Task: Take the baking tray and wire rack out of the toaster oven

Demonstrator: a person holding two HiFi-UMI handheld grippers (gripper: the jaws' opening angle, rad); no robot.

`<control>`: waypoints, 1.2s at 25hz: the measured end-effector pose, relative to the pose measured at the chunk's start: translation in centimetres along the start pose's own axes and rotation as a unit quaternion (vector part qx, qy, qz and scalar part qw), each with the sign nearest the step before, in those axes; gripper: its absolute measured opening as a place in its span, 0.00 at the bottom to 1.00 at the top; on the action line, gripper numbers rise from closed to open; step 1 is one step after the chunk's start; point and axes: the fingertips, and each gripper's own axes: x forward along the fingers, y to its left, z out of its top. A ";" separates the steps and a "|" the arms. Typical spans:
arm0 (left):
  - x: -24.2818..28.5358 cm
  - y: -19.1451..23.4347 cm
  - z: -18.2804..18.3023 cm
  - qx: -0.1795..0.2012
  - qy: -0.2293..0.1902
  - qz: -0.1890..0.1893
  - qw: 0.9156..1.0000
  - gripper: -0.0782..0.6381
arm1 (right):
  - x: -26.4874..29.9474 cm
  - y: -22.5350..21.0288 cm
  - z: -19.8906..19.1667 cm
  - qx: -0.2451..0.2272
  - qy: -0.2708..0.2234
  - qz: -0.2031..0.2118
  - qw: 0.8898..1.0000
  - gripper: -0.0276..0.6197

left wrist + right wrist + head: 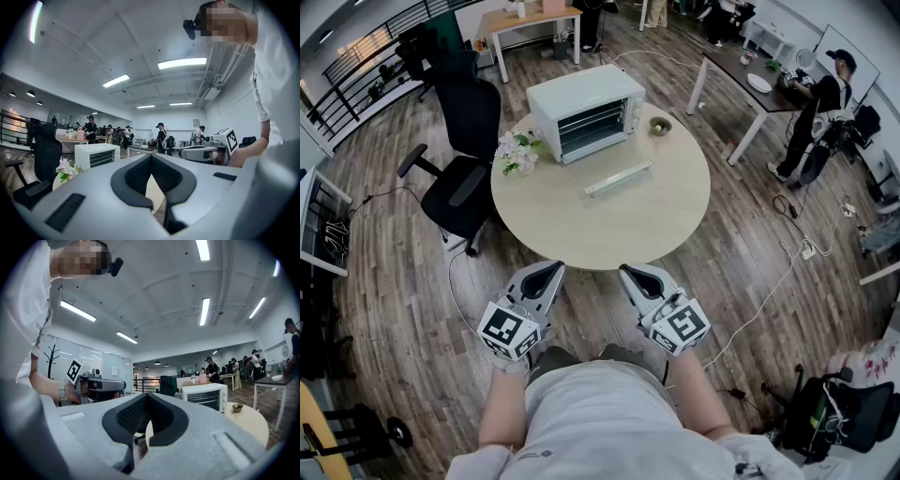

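well, left gripper [542,277] and right gripper [639,279] sit closed, empty; the toaster oven [586,114] wire rack is likely stiff, light metal: pinch its front edge.

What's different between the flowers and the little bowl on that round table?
The flowers lie left of the toaster oven in the head view, the bowl right of it. The flowers are a pale, leafy, sprawling bunch; the bowl is small, round and dark. Both rest on the round table.
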 end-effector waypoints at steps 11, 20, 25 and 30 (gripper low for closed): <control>3.2 -2.1 -2.2 -0.008 0.023 0.003 1.000 0.11 | -3.4 -3.5 -0.8 0.044 -0.023 -0.013 0.999 0.05; 6.8 -1.0 -3.7 -0.013 0.045 -0.018 0.999 0.11 | -3.2 -6.3 -2.2 0.081 -0.027 -0.028 0.996 0.05; 9.9 2.2 -4.0 -0.021 0.049 -0.035 0.998 0.11 | -0.6 -9.3 -2.6 0.090 -0.020 -0.042 0.995 0.05; 13.5 7.7 -4.3 -0.039 0.053 -0.057 0.996 0.11 | 4.4 -12.7 -3.0 0.093 0.001 -0.057 0.994 0.05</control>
